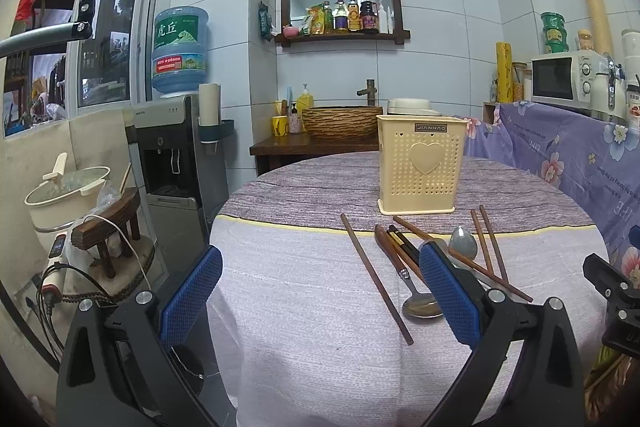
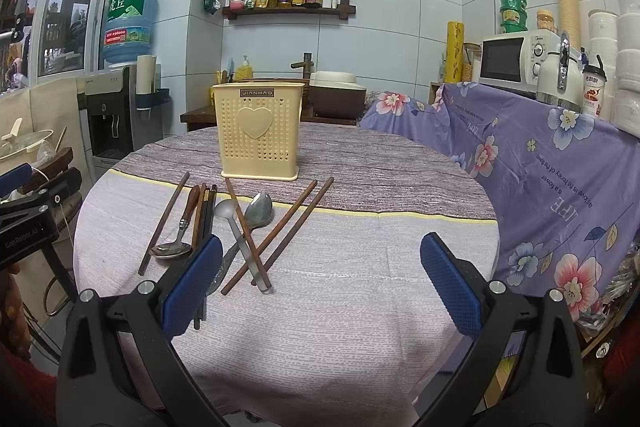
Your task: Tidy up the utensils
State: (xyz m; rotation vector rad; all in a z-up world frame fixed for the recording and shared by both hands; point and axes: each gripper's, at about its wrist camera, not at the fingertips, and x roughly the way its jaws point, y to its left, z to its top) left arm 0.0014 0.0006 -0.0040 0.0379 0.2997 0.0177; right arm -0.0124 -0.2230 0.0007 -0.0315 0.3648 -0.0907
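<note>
A cream perforated utensil holder (image 1: 421, 167) (image 2: 258, 131) with a heart stands upright on the round table (image 1: 312, 339) (image 2: 360, 307). In front of it lie brown chopsticks (image 1: 376, 277) (image 2: 276, 231), a wooden-handled spoon (image 1: 404, 277) (image 2: 180, 231), a metal spoon (image 1: 464, 243) (image 2: 259, 211) and a clear ladle (image 2: 240, 239), loosely crossed. My left gripper (image 1: 320, 301) is open above the near table edge, left of the pile. My right gripper (image 2: 322, 285) is open too, with the pile beyond its left finger. Neither holds anything.
A water dispenser (image 1: 176, 163) (image 2: 108, 111) and a low stool with a pot (image 1: 64, 195) stand left of the table. A floral cloth (image 1: 568, 155) (image 2: 540, 163) covers a counter with a microwave (image 1: 560, 79) (image 2: 516, 61) on the right. A sink counter (image 1: 320, 143) sits behind.
</note>
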